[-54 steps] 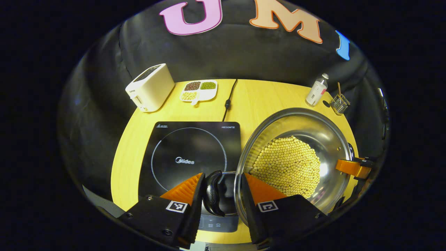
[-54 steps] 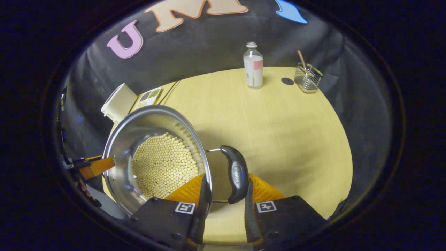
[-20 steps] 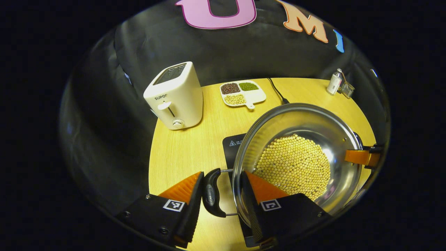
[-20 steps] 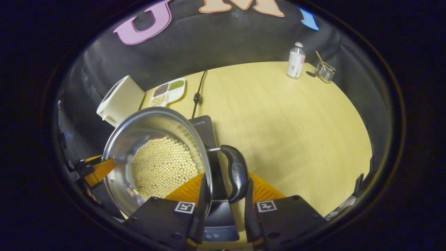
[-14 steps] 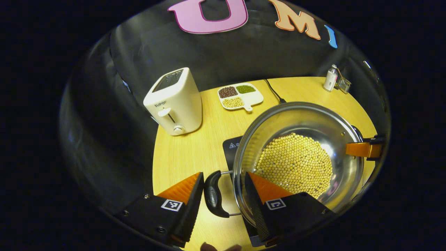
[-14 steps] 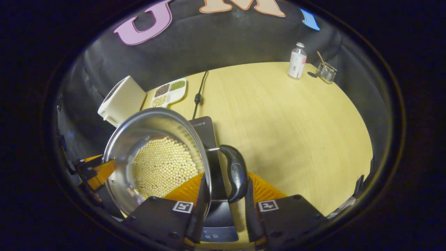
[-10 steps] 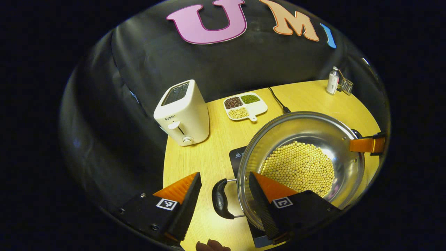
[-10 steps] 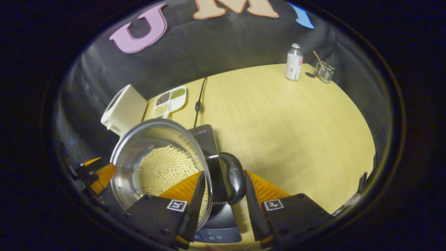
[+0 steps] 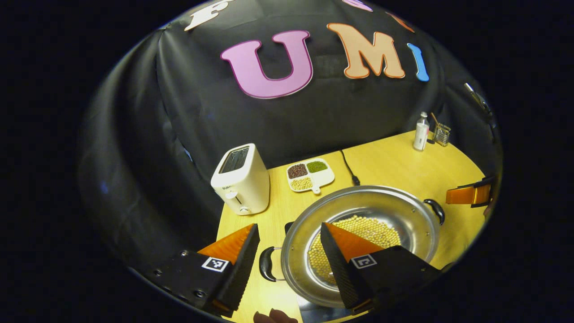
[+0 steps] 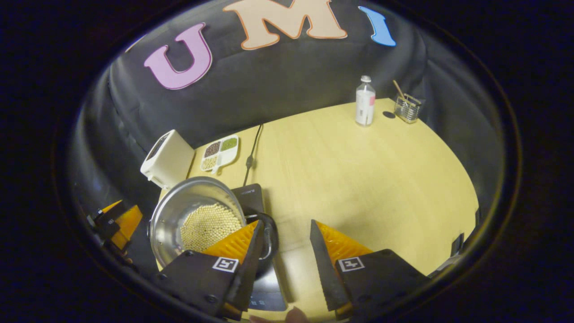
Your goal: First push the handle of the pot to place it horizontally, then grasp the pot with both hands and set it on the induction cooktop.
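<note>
The left gripper (image 9: 287, 233) has its fingers spread apart, gripping nothing, above the pot's (image 9: 403, 220) near black handle (image 9: 265, 264). The right gripper (image 10: 283, 231) is likewise spread wide and empty. The pot, holding yellow beans (image 10: 207, 226), sits on the induction cooktop (image 10: 251, 199). Behind it on the table (image 10: 367, 179) stand a toaster (image 9: 240, 179), a sectioned dish (image 9: 310, 174) and a bottle (image 10: 365, 101).
</note>
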Available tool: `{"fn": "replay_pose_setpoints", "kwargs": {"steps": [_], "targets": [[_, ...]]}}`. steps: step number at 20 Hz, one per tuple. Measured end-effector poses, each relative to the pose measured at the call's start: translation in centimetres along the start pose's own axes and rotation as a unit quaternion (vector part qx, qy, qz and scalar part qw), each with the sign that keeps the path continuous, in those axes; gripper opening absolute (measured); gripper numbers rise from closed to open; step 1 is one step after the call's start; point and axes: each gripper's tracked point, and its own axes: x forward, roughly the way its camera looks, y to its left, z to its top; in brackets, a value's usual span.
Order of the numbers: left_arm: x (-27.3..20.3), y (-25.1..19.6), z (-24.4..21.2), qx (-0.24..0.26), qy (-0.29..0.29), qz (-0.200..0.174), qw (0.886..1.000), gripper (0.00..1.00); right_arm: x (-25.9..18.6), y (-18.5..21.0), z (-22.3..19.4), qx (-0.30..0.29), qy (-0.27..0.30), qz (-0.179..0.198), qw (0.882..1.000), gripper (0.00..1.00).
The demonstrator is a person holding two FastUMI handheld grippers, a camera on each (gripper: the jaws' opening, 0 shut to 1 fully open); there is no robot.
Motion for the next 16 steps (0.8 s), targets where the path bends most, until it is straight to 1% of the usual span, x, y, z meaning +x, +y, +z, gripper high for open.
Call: {"fn": "replay_pose_setpoints", "kwargs": {"steps": [3,5,6,7,8,9,10,11,12,13,14,15,16], "targets": [[-2.2,-3.2,1.3,-0.026,-0.014,0.007,1.000,0.83,-1.6,-1.8,2.2,-0.009,-0.033,0.029,0.999,0.63],[-4.0,-5.6,2.3,-0.050,-0.027,0.025,0.998,0.84,-3.1,-3.4,3.5,-0.024,-0.054,0.058,0.997,0.63],[-4.9,-7.1,2.7,-0.066,-0.027,0.036,0.997,0.84,-3.9,-4.5,4.0,-0.039,-0.060,0.068,0.995,0.63],[-6.4,-8.8,2.4,-0.086,-0.023,0.042,0.995,0.84,-5.0,-5.9,4.7,-0.052,-0.071,0.077,0.993,0.65],[-7.5,-10.9,3.1,-0.104,-0.035,0.040,0.993,0.84,-5.9,-7.0,5.7,-0.062,-0.092,0.086,0.990,0.65],[-8.6,-12.6,4.1,-0.116,-0.052,0.041,0.991,0.85,-6.9,-8.0,6.7,-0.068,-0.110,0.095,0.987,0.63],[-9.8,-13.7,4.8,-0.118,-0.065,0.051,0.990,0.87,-8.1,-8.7,7.6,-0.073,-0.121,0.105,0.984,0.63],[-11.6,-14.5,5.3,-0.118,-0.077,0.062,0.988,0.84,-9.5,-9.4,7.8,-0.079,-0.129,0.114,0.982,0.63],[-13.1,-15.4,6.2,-0.121,-0.093,0.067,0.986,0.84,-10.6,-10.0,8.3,-0.084,-0.138,0.118,0.980,0.65],[-14.4,-16.6,7.1,-0.121,-0.109,0.065,0.984,0.84,-11.9,-10.4,8.9,-0.084,-0.152,0.127,0.977,0.63],[-15.6,-17.3,8.2,-0.117,-0.126,0.065,0.983,0.87,-13.2,-10.6,9.5,-0.082,-0.168,0.137,0.973,0.63],[-17.0,-17.6,9.0,-0.111,-0.140,0.070,0.982,0.84,-14.4,-10.7,9.9,-0.082,-0.182,0.143,0.969,0.63],[-18.1,-17.6,9.9,-0.106,-0.152,0.074,0.980,0.84,-15.4,-11.0,10.0,-0.084,-0.193,0.146,0.967,0.63]]}}
